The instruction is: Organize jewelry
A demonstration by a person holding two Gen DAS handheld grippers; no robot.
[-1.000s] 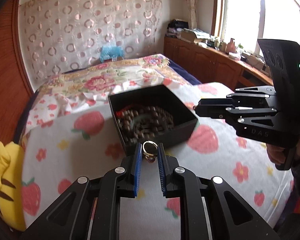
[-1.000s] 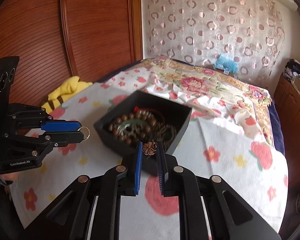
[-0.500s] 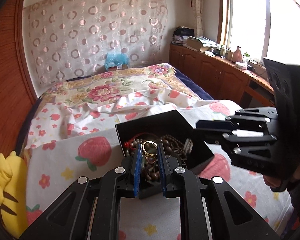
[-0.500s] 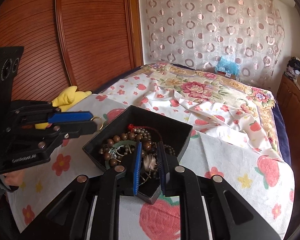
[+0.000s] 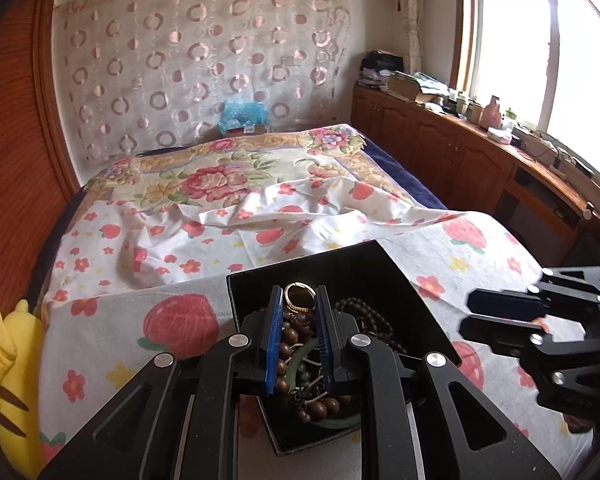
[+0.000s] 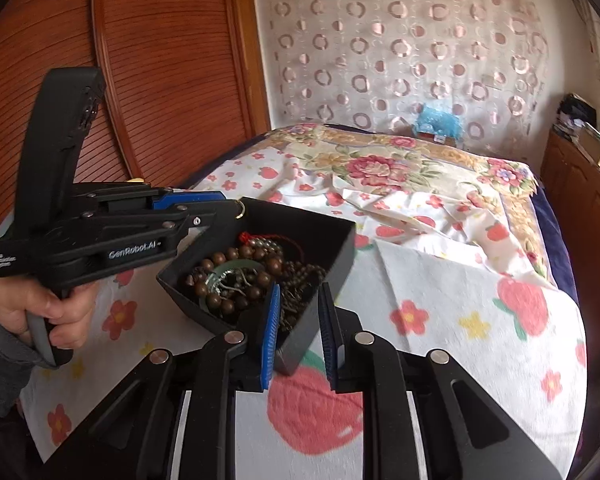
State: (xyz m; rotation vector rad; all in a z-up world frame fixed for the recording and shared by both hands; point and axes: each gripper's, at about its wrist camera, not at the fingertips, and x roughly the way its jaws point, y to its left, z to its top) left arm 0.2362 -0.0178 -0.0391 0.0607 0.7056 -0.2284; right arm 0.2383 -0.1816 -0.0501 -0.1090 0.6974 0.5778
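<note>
A black open box sits on the strawberry-print bedspread, filled with brown bead strings and a green jade bangle. My left gripper hovers over the box's inside with a gold ring pinched between its blue pads; its jaws are opening slightly. In the right wrist view the left gripper reaches in from the left over the box rim, the ring at its tip. My right gripper stands open at the box's near corner, with nothing held between its fingers.
A yellow plush toy lies at the bed's left edge. Wooden cabinets with clutter run under the window on the right. A ribbed wooden panel stands behind the bed. A person's hand grips the left gripper's handle.
Both grippers moved forward over the box. The right gripper opened and let go of the flower-shaped ornament it held. The left gripper carried the ring from the box's near edge to above its contents.
</note>
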